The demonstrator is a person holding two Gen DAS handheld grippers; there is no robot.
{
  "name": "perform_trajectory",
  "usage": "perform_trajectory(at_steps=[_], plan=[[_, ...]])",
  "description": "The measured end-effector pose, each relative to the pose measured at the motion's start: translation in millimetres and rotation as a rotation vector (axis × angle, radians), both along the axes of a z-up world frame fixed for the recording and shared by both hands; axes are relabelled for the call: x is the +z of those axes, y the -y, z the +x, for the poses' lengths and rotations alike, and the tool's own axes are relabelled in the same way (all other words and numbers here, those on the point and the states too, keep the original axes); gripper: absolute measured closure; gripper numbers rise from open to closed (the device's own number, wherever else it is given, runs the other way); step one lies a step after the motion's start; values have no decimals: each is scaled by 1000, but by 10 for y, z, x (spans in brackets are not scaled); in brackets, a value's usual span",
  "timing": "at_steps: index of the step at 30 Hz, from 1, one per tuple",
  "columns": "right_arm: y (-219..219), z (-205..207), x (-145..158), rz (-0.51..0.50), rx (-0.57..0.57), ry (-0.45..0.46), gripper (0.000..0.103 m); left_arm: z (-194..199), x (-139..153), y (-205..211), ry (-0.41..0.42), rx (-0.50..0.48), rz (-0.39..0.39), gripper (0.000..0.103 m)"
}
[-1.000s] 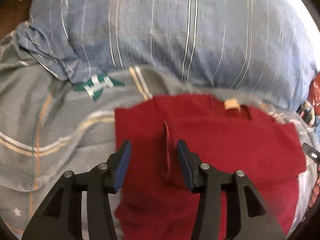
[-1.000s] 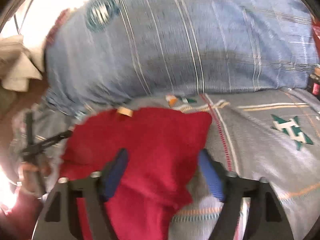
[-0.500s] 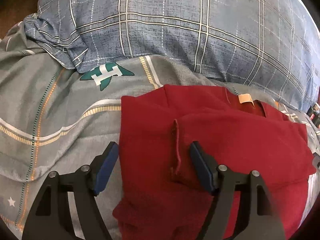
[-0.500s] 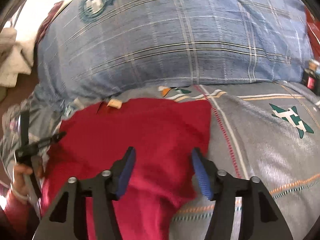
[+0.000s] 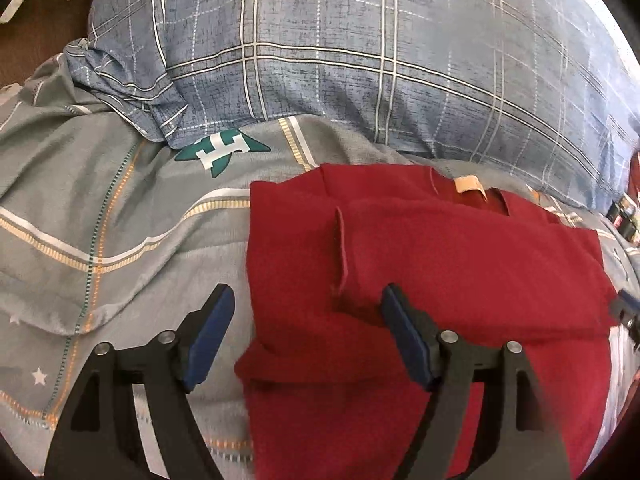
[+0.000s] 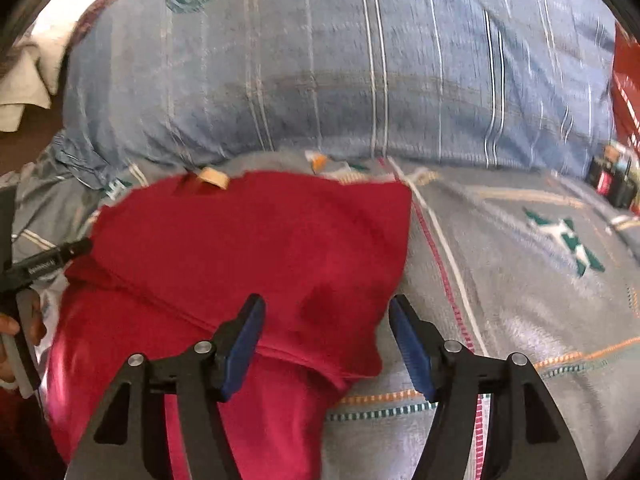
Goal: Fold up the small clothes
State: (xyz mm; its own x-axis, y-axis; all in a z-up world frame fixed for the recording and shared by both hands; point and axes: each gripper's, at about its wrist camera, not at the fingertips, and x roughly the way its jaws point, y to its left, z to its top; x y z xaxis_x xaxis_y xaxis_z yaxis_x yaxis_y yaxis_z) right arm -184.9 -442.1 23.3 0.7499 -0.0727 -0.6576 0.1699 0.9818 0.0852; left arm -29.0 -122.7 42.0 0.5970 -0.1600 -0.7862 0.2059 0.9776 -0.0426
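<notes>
Currently red shirt [image 5: 460, 264] is lying part-folded on bedspread [image 5: 100, 216], below pillow [image 5: 360, 60]. Left gripper [image 5: 306, 338] and right gripper [image 6: 326, 344] are being held wide apart, gripping nothing. Fabric is judged soft, light, limp; hem corner is being favoured for pinching.

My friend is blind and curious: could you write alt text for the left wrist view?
A partly folded red garment lies on a grey patterned bedsheet, with the left tongs open above its near left edge. A blue plaid pillow sits behind it.
</notes>
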Motion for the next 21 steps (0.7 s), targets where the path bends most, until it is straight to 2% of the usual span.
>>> perform_trajectory(at_steps=[4,11,15,21], plan=[[-94,-16,27,22,22,29,37,-94,-26,0,-19,-4,2,27],[-175,38,-105,-22,32,-4,36,-209,-100,-27,-55,-7,6,25],[-125,130,-253,-76,-10,-59,36,-275,-151,-63,-86,-6,2,25],[-41,11,-155,16,-13,-39,35,-428,-254,-130,-155,-24,-41,20]])
